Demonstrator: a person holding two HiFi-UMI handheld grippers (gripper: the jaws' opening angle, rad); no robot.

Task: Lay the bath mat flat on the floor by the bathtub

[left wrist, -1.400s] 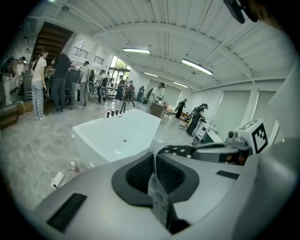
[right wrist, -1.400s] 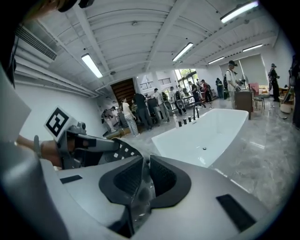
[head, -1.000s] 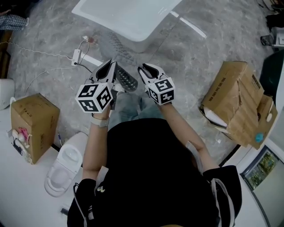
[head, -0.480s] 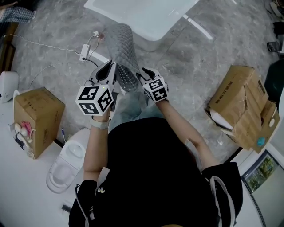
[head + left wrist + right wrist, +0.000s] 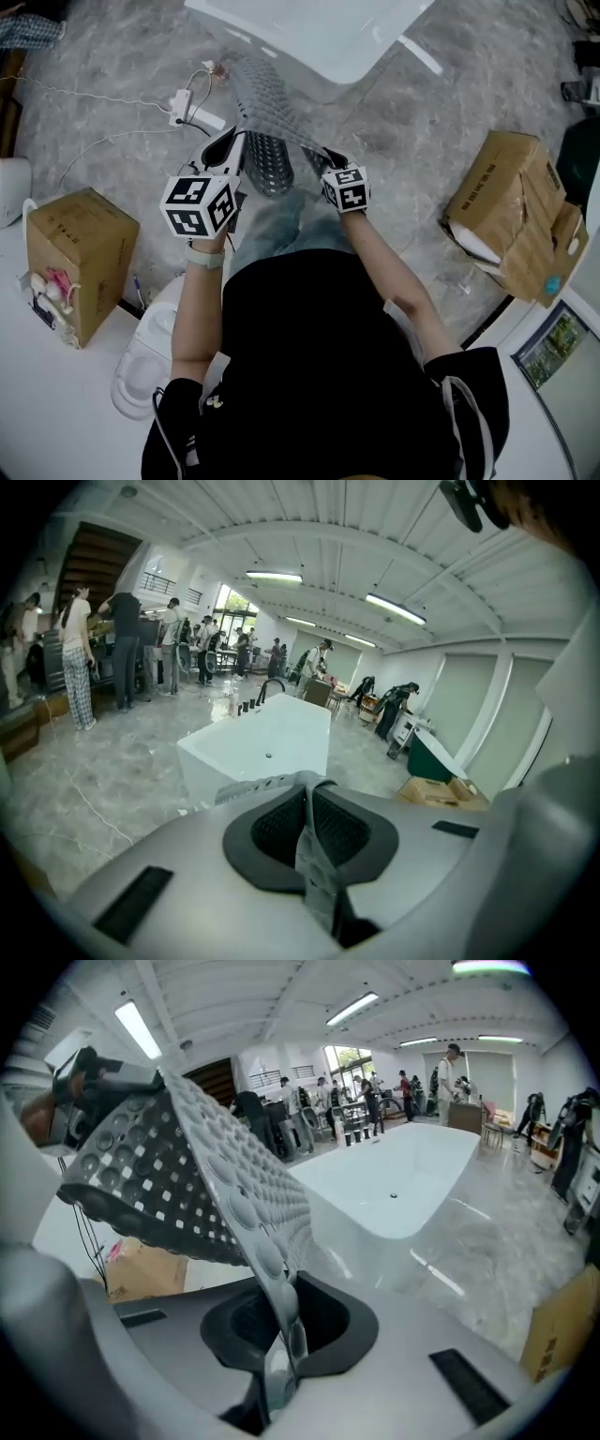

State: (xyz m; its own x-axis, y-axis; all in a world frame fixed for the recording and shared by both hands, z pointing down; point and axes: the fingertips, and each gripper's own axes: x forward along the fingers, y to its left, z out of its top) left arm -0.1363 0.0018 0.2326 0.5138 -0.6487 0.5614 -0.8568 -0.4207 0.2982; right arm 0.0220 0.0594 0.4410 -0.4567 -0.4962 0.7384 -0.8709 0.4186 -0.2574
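- Since a second ago, the bath mat (image 5: 265, 108) has been spreading out from a dark bunched roll between the two tongs into a wider sheet, which is now reaching toward the bathtub (image 5: 309, 33) in the head view.
- Meanwhile the left gripper (image 5: 228, 142) is pressing its jaws together on a thin edge of the mat, which is running straight between its pads in the left gripper view.
- Opposite it, the right gripper (image 5: 326, 155) has just been closing its jaws, and they are now pinching another edge of the mat, with its round bumps showing right at the pads.
- Between both tongs the mat is hanging in the air, sagging in a fold beside the left one, above the grey marbled floor (image 5: 441, 122) and just in front of the tub.
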